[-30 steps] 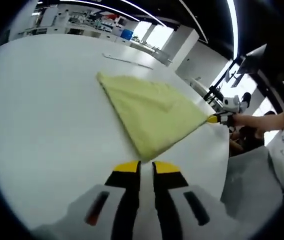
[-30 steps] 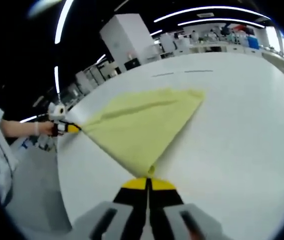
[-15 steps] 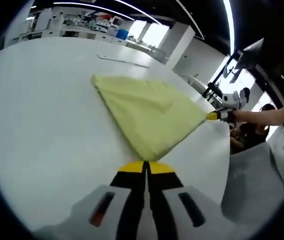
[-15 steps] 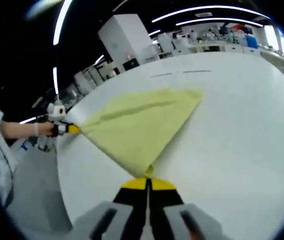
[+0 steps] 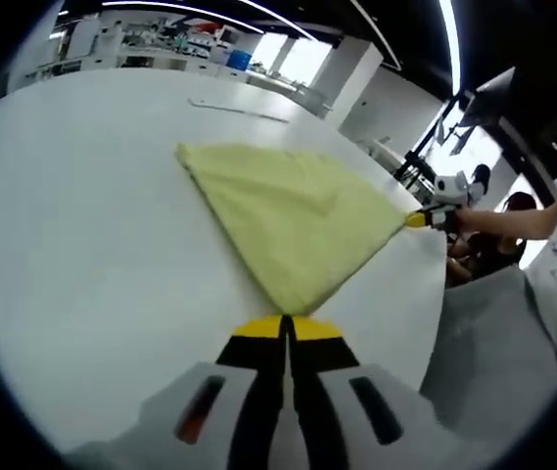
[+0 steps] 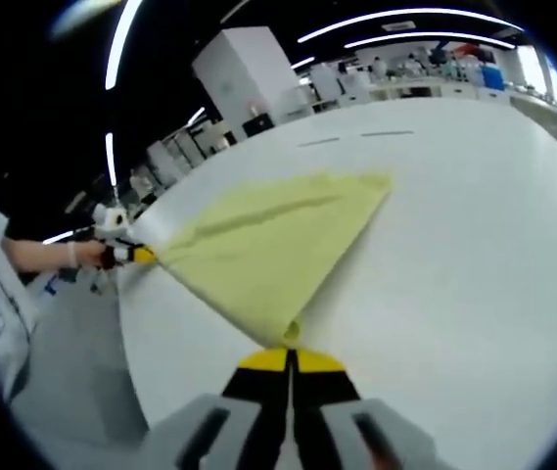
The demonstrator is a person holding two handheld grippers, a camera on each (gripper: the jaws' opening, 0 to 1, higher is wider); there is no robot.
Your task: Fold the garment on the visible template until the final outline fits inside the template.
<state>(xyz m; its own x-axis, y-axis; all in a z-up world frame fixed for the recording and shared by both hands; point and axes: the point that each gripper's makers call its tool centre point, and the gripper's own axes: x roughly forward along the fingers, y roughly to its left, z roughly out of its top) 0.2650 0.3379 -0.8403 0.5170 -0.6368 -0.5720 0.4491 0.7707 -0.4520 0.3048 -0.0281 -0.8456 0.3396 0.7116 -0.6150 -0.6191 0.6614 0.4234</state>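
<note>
Pale yellow cloth garment (image 5: 293,220) lies flat on the white table (image 5: 82,225), spread as a rough triangle. Left gripper (image 5: 287,326) has its jaws pressed together on the garment's near corner; right gripper (image 6: 289,358) likewise pinches the opposite corner (image 6: 291,333), cloth taut between them. Thin template marks (image 5: 237,108) lie on the table beyond the garment's far edge.

Step, as judged: both corners gripped, fold about to start. Next move calls for lifting both corners evenly and carrying them over toward the far edge, avoiding wrinkles.

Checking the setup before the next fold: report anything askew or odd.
Nothing looks damaged or spilled. The yellow garment is stretched taut between the left gripper and right gripper, each shut on a corner, on the white table. Only soft creases show.
</note>
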